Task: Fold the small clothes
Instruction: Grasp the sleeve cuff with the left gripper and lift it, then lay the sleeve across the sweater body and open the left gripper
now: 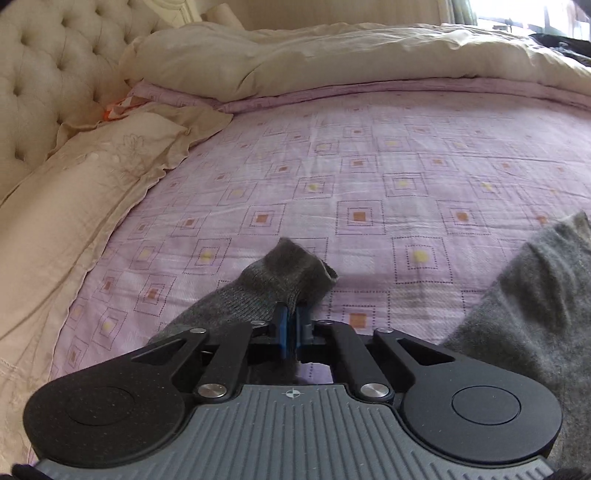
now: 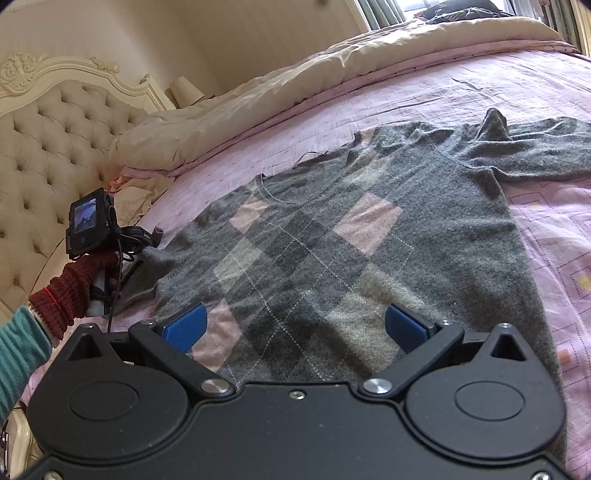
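A small grey sweater [image 2: 332,236] with a pink and grey argyle front lies spread on the bed. In the left wrist view my left gripper [image 1: 291,314] is shut on the cuff end of the sweater's grey sleeve [image 1: 266,288], lifted a little above the sheet; the sweater body [image 1: 535,314] shows at the right. My right gripper [image 2: 295,325] is open, its blue pads [image 2: 186,326] spread above the sweater's lower hem. The left gripper [image 2: 144,240] also shows at the far left of the right wrist view, held by a gloved hand [image 2: 81,280].
The bed has a pink patterned sheet [image 1: 369,184]. A cream duvet [image 1: 332,55] is bunched at the far side. A cream pillow [image 1: 74,192] and a tufted headboard [image 1: 48,74] are at the left. Dark clothing [image 2: 461,11] lies by the window.
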Available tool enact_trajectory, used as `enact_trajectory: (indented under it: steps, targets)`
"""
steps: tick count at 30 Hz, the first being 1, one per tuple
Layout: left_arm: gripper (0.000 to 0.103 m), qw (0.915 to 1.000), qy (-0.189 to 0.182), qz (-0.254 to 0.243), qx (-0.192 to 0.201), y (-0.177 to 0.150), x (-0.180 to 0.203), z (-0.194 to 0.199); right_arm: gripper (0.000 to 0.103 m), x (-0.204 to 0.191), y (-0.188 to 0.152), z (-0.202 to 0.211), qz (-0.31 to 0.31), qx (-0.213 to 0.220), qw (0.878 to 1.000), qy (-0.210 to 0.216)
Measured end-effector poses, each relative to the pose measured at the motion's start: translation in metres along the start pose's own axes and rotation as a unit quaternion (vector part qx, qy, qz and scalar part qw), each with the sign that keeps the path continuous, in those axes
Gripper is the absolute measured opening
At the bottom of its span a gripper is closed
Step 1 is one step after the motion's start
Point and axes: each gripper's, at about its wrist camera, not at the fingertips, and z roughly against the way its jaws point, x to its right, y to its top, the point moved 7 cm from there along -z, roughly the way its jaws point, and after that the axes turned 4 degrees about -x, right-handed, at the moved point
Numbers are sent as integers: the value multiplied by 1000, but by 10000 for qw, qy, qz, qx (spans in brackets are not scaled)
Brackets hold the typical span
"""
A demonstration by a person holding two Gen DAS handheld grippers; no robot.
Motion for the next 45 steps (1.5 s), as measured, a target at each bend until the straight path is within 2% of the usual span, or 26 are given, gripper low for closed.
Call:
enact_trajectory:
  steps: [5,8,12,18,25,29,32,36,38,39,42,45]
  targets:
    - [4,9975,-388,510,296,17,-20,28,102,2,-2,5,-5,54,10000,-16]
    - [4,9954,-544,583,528,31,-23,62,102,4,-4,6,-10,71,10000,-13]
    - [4,9894,-951,618,910,55,-12,122,102,6,-8,12,-7,94,10000,17]
    - [4,9745,-1644,410,1468,86,41,214,102,14,-12,27,-13,188,9998,52]
    - [4,9481,-2518,-99,1941,95,140,291,102,33,-13,47,-124,337,9994,-2]
    - [4,9380,-2878,-236,1919,87,201,293,102,44,-13,57,-217,418,9989,-47]
    - [4,9378,-2927,-283,1846,75,243,275,102,52,-13,62,-266,466,9985,-89]
    - [7,9417,-2986,-219,1535,53,285,242,102,61,-12,66,-324,484,9982,-152]
    - [19,9459,-2907,-255,1418,36,296,234,102,64,-11,67,-351,495,9980,-181]
    - [28,9471,-2868,-329,1400,31,299,230,102,65,-10,67,-350,497,9980,-197]
    - [30,9474,-2796,-571,1445,20,300,231,102,66,-7,65,-327,494,9980,-230]
    - [38,9431,-2824,-712,1603,10,284,240,102,64,0,63,-265,513,9980,-238]
